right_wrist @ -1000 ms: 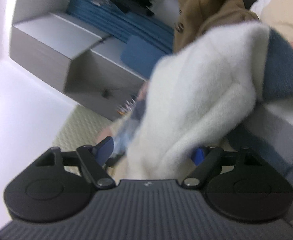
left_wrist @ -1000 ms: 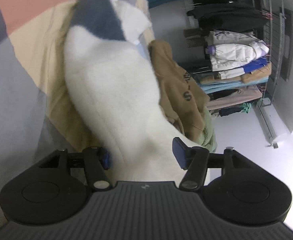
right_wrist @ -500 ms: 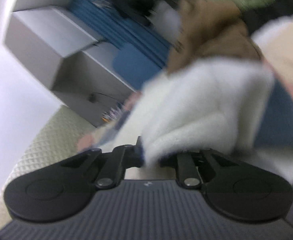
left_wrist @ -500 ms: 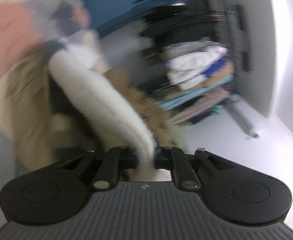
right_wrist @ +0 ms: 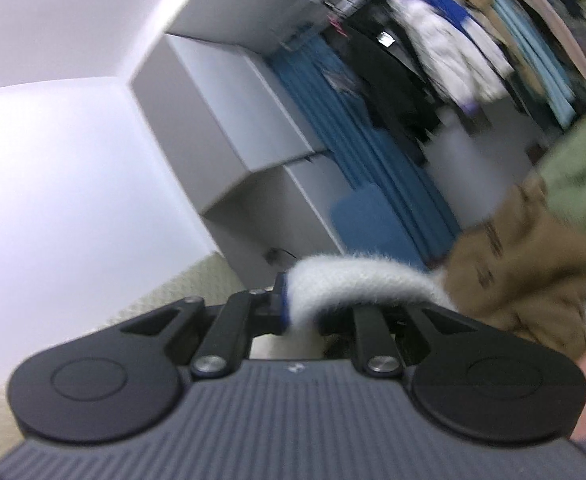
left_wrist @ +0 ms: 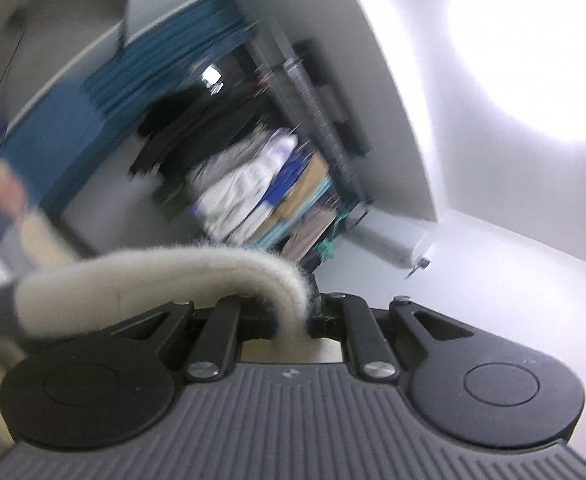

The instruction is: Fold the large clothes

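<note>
Fleece (left_wrist: pixel 165 276) garment, white, pinched at edge by both grippers: left gripper (left_wrist: pixel 291 322) clamped tight on one fold, right gripper (right_wrist: pixel 303 314) same on fleece (right_wrist: pixel 357 280). Held up near cams, hanging below. Folding barely begun; laying flat, folds all left. Rack (left_wrist: pixel 253 184) w/ clothes far; brown top (right_wrist: pixel 525 268) right.

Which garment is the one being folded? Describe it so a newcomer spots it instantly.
In front of the clothes rack, each hand-held gripper, left and right, is shut on one fluffy white garment. Its pale, fuzzy pile separates it from the smooth brown hoodie and the green garment beside it.
</note>
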A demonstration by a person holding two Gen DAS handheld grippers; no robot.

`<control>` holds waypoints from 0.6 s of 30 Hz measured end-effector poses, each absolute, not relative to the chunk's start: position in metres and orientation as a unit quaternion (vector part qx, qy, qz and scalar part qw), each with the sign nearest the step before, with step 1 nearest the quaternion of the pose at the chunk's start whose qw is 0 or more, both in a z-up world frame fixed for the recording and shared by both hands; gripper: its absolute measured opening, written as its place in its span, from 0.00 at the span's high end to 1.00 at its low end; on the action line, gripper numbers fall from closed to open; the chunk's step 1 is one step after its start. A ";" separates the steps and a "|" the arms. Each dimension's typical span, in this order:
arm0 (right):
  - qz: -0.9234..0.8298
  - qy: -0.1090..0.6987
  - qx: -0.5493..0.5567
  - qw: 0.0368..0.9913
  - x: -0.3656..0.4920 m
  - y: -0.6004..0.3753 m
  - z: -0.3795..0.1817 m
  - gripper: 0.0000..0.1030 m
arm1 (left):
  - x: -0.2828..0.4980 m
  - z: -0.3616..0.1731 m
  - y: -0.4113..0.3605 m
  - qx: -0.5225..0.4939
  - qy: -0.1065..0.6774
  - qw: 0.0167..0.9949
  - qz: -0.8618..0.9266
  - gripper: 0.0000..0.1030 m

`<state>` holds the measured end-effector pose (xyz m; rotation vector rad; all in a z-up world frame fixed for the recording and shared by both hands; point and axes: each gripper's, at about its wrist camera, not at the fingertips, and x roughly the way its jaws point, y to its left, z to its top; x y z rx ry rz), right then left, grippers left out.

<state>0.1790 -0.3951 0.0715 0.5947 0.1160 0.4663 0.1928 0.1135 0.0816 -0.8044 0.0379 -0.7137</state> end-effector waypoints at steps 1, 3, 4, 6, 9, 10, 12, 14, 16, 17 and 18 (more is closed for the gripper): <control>0.234 0.045 0.280 0.930 0.172 -0.393 0.092 0.85 | 0.182 0.099 0.114 -0.375 0.004 0.862 -0.340 0.88; 0.249 0.025 0.269 0.930 0.164 -0.389 0.125 0.85 | 0.157 0.137 0.117 -0.358 -0.021 0.872 -0.334 0.87; 0.256 0.014 0.266 0.929 0.157 -0.388 0.142 0.85 | 0.146 0.156 0.118 -0.348 -0.030 0.877 -0.329 0.87; 0.265 -0.010 0.252 0.931 0.142 -0.384 0.176 0.85 | 0.123 0.190 0.119 -0.322 -0.048 0.891 -0.318 0.87; 0.265 -0.034 0.228 0.936 0.122 -0.380 0.219 0.85 | 0.098 0.230 0.121 -0.289 -0.057 0.904 -0.310 0.87; 0.262 -0.037 0.222 0.938 0.121 -0.380 0.228 0.85 | 0.094 0.240 0.120 -0.279 -0.059 0.908 -0.306 0.87; 0.258 -0.038 0.220 0.940 0.122 -0.379 0.245 0.85 | 0.092 0.253 0.120 -0.271 -0.055 0.913 -0.300 0.87; 0.248 -0.034 0.213 0.945 0.127 -0.379 0.251 0.85 | 0.099 0.261 0.118 -0.262 -0.044 0.918 -0.296 0.87; 0.231 -0.028 0.202 0.951 0.139 -0.377 0.245 0.85 | 0.107 0.262 0.118 -0.247 -0.031 0.925 -0.287 0.87; 0.224 -0.022 0.199 0.954 0.144 -0.375 0.242 0.85 | 0.117 0.260 0.116 -0.242 -0.021 0.928 -0.283 0.87; 0.216 -0.014 0.195 0.957 0.151 -0.374 0.236 0.85 | 0.130 0.255 0.113 -0.239 -0.011 0.930 -0.280 0.87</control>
